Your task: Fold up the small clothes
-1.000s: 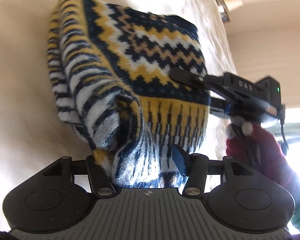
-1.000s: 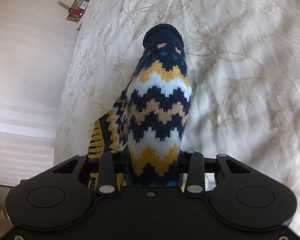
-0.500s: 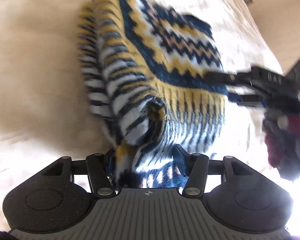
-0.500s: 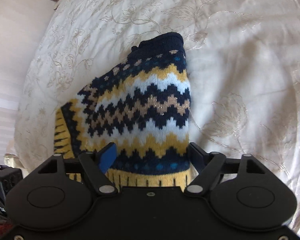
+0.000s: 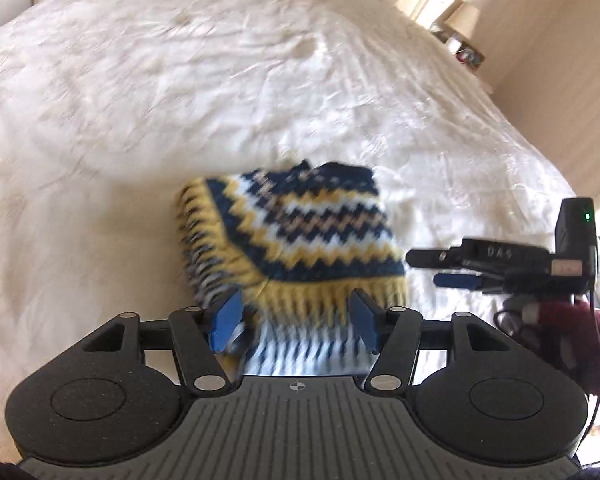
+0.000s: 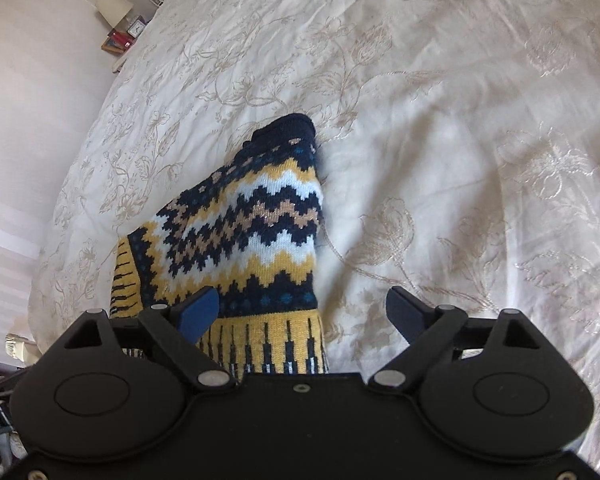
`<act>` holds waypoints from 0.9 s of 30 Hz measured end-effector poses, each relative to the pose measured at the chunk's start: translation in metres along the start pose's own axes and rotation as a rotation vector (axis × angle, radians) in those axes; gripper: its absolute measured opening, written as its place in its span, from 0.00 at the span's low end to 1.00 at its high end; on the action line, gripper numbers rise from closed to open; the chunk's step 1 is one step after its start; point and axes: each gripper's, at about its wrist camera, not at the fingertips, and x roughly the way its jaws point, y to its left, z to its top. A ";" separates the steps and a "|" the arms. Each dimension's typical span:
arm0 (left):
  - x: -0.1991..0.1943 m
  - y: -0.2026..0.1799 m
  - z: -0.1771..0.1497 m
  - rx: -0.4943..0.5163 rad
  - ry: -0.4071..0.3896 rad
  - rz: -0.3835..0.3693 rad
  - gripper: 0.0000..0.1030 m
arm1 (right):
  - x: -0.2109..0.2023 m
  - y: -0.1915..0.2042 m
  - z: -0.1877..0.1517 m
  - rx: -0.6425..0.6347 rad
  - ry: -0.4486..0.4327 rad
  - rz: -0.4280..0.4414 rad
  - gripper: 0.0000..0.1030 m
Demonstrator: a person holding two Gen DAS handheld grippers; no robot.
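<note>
A small knitted sweater in navy, yellow and white zigzags lies folded on the white bedspread. It also shows in the right wrist view. My left gripper is open just above the sweater's near yellow hem, holding nothing. My right gripper is open over the sweater's right edge and holds nothing. The right gripper also shows from the side in the left wrist view, just right of the sweater.
The bedspread has an embroidered flower pattern. A bedside table with a lamp and small items stands at the bed's far side by the wall. The same lamp shows in the left wrist view.
Both grippers have opened and let go of the sweater. It now lies flat on the bed, and both grippers have pulled back from it.
</note>
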 end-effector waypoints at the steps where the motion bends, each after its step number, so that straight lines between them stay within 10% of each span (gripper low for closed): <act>1: 0.010 -0.007 0.005 0.003 -0.009 -0.007 0.57 | -0.002 0.000 0.001 -0.005 -0.006 -0.009 0.90; 8: 0.055 0.007 0.026 -0.026 -0.016 0.066 0.57 | -0.007 0.004 0.009 -0.065 -0.051 -0.073 0.90; 12: 0.077 0.039 0.015 -0.015 0.113 0.169 0.57 | -0.002 0.009 0.018 -0.074 -0.074 -0.114 0.90; 19: 0.069 0.055 0.000 -0.005 0.122 0.130 0.60 | 0.025 0.022 0.038 -0.091 -0.085 -0.176 0.90; 27: 0.074 0.060 0.006 -0.002 0.157 0.103 0.62 | 0.113 0.038 0.054 -0.183 0.090 -0.348 1.00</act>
